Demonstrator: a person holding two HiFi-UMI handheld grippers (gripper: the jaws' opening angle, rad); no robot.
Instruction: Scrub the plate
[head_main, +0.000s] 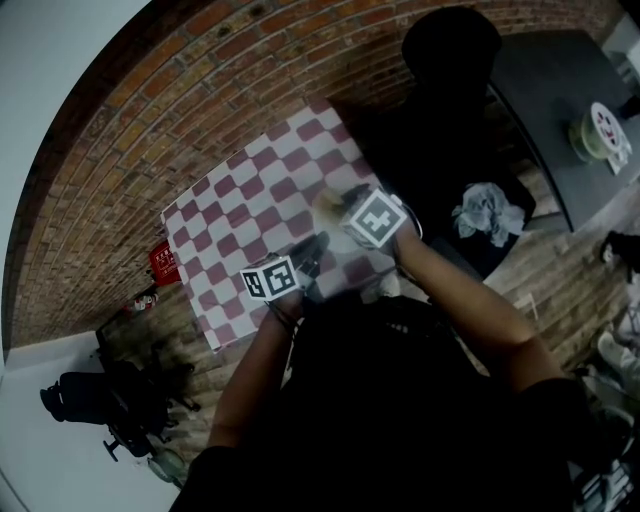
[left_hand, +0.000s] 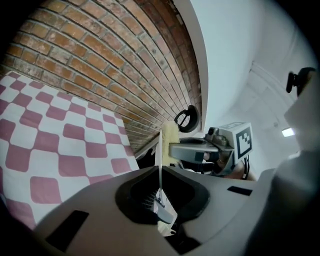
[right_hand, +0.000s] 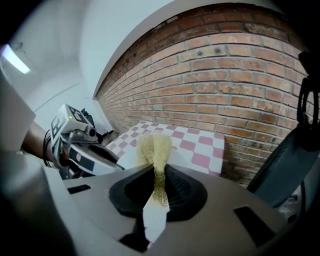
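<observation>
Above the desk (head_main: 230, 215), the left gripper (head_main: 310, 252) clamps a plate (left_hand: 159, 172) by its edge, the right gripper (head_main: 340, 203) alongside pinching a sponge (right_hand: 155, 147).

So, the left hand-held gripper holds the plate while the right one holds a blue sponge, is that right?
Not quite: the sponge in the right hand-held gripper is yellow, not blue, as the right gripper view shows. The left hand-held gripper does hold the plate.
</observation>
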